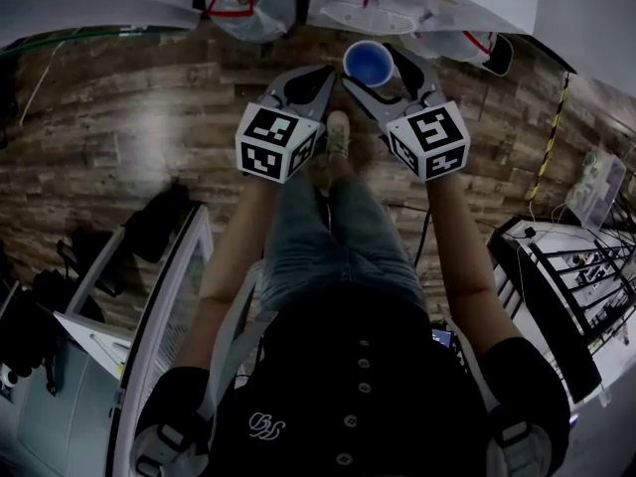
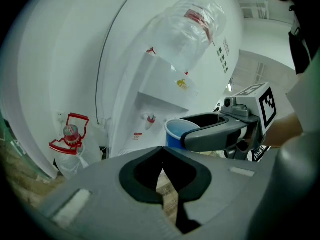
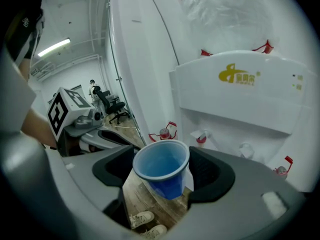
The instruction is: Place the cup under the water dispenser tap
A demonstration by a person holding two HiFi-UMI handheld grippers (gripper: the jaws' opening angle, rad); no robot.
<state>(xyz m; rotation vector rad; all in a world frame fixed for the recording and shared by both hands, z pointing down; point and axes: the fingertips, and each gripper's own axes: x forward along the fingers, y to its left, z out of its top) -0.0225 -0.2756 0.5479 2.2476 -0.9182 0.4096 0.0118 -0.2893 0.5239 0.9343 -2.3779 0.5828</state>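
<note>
A blue plastic cup (image 3: 162, 166) sits upright between the jaws of my right gripper (image 3: 162, 156), which is shut on it. In the head view the cup (image 1: 370, 65) is held out in front of the person, in the right gripper (image 1: 378, 76). The white water dispenser (image 3: 250, 99) stands just ahead, its red tap (image 3: 201, 138) and a second tap (image 3: 245, 149) beyond and slightly above the cup's rim. My left gripper (image 2: 161, 149) is shut on nothing, just left of the cup (image 2: 176, 132). An inverted water bottle (image 2: 192, 29) tops the dispenser.
An empty bottle with a red handle (image 2: 70, 136) stands on the wooden floor left of the dispenser. A dark wire rack (image 1: 566, 286) is at the right and white furniture (image 1: 149, 296) at the left of the person. Shoes (image 1: 338, 132) show below the grippers.
</note>
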